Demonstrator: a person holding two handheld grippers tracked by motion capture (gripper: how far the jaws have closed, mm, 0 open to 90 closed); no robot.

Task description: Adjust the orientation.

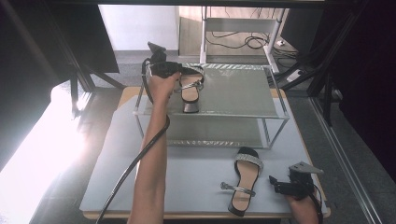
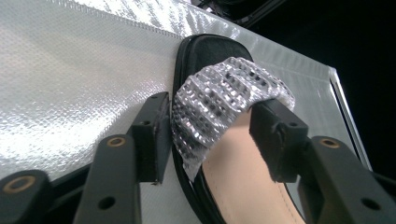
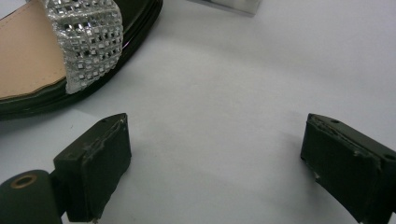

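Up on the rack [image 1: 233,113], the left claw [image 2: 210,135] straddles the sandal's strap [image 2: 224,100] without clearly pinching it; an early lift could drag the sandal [image 1: 189,88] off. Below the rack, the right claw [image 3: 215,154] gapes beside the second sandal [image 1: 245,179].
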